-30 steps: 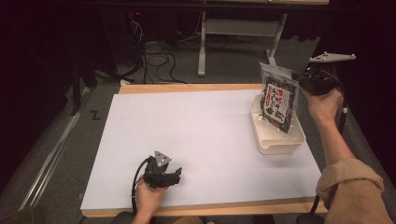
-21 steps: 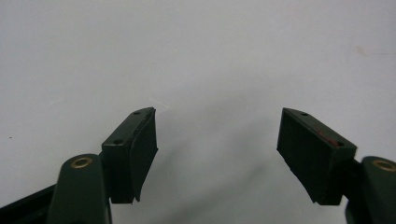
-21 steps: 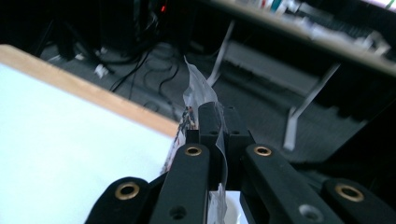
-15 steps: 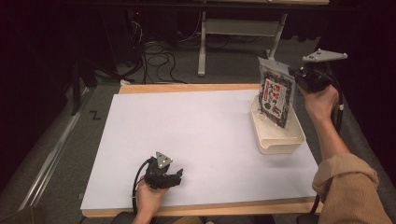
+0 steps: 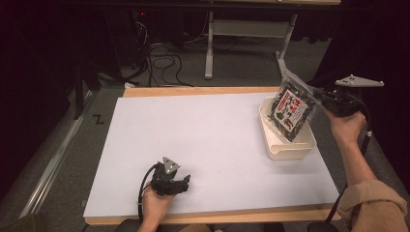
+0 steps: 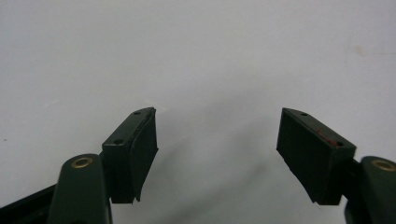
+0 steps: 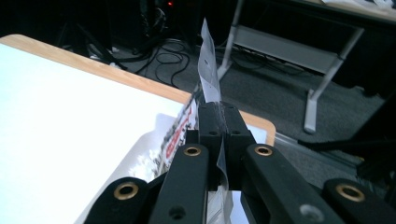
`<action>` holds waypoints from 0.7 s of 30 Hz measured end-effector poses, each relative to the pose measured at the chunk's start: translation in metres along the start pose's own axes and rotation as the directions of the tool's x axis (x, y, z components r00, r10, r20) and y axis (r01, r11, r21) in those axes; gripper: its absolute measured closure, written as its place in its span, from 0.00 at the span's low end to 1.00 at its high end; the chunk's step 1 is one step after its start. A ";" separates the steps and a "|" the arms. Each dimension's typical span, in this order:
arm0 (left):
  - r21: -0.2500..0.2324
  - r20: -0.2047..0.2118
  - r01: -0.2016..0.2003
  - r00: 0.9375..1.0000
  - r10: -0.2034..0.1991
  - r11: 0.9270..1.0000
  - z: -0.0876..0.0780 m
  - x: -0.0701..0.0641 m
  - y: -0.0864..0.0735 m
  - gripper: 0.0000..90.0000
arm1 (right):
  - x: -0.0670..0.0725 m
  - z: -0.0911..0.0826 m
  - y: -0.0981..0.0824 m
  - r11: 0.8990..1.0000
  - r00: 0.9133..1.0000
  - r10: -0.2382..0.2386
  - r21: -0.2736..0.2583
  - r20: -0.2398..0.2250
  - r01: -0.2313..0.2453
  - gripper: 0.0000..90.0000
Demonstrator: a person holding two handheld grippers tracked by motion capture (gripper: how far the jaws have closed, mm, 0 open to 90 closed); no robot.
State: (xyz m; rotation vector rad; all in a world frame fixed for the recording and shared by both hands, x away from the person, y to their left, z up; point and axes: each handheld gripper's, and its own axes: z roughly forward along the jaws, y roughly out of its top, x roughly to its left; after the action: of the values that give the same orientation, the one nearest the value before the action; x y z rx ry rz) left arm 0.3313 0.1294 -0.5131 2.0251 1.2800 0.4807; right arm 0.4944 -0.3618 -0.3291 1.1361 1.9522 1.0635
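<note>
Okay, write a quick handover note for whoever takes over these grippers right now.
Right hand-held gripper: shut on the clear top edge of the snack bag, which hangs tilted over the white bin at the table's right side.
Left hand-held gripper: open, nothing between its jaws, resting near the front edge of the white table.
Done: bag picked up.
Left: probably lower the bag into the bin, then release.

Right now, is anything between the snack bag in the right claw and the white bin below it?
Nothing visible stands in the way. The right claw is shut on the top edge of the snack bag, which hangs tilted with its lower end at the white bin. The bin's near part looks bare. The left claw rests far off, open.
</note>
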 end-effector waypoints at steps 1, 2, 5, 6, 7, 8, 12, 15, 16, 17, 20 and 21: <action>0.005 0.002 -0.001 1.000 0.001 1.000 0.001 0.000 0.000 0.33 | -0.002 -0.001 -0.003 1.000 1.000 0.005 0.002 -0.001 -0.005 1.00; 0.008 0.004 -0.002 1.000 0.002 1.000 0.002 0.000 0.001 0.33 | -0.004 -0.002 -0.006 1.000 1.000 0.022 0.000 -0.002 -0.022 1.00; 0.008 0.011 -0.003 1.000 0.003 1.000 0.002 -0.001 0.001 0.33 | -0.010 -0.005 -0.011 0.999 0.999 0.038 0.024 0.012 -0.039 1.00; 0.008 0.014 -0.004 1.000 0.004 1.000 0.002 -0.001 0.001 0.33 | -0.013 -0.007 -0.011 0.998 0.999 0.051 0.023 0.008 -0.051 1.00; 0.006 0.014 -0.005 1.000 0.005 1.000 0.001 -0.001 0.001 0.33 | -0.016 -0.007 -0.012 0.998 0.998 0.058 0.028 0.004 -0.058 0.99; 0.003 0.015 -0.005 1.000 0.005 1.000 0.001 -0.001 0.002 0.33 | -0.017 -0.007 -0.012 0.996 0.997 0.077 0.038 0.009 -0.077 0.99; -0.001 0.015 -0.009 1.000 0.009 1.000 0.000 -0.002 0.002 0.33 | -0.022 -0.005 -0.010 0.991 0.993 0.120 0.060 0.024 -0.121 0.98; -0.014 0.015 -0.006 1.000 0.006 1.000 -0.003 0.001 0.004 0.33 | -0.022 -0.002 -0.007 0.988 0.992 0.119 0.089 0.045 -0.123 0.98; -0.019 0.016 -0.003 1.000 0.003 1.000 -0.005 0.003 0.006 0.33 | -0.022 -0.001 -0.007 0.988 0.991 0.123 0.092 0.047 -0.127 0.97; -0.027 0.022 0.002 1.000 -0.001 1.000 -0.007 0.005 0.007 0.32 | -0.021 0.000 -0.006 0.988 0.991 0.124 0.091 0.048 -0.128 0.97; -0.028 0.029 -0.011 0.999 0.012 1.000 -0.007 0.006 0.009 0.32 | -0.022 0.001 -0.006 0.985 0.989 0.136 0.095 0.055 -0.141 0.96; -0.023 0.038 -0.012 0.999 0.012 1.000 -0.007 0.005 0.009 0.32 | -0.022 0.001 -0.007 0.984 0.988 0.145 0.098 0.059 -0.150 0.96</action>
State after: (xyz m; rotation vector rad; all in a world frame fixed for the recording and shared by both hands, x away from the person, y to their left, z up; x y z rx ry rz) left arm 0.3354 0.1336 -0.5018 2.0149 1.2354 0.4583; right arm 0.5019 -0.3831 -0.3326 1.3689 1.9248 1.0087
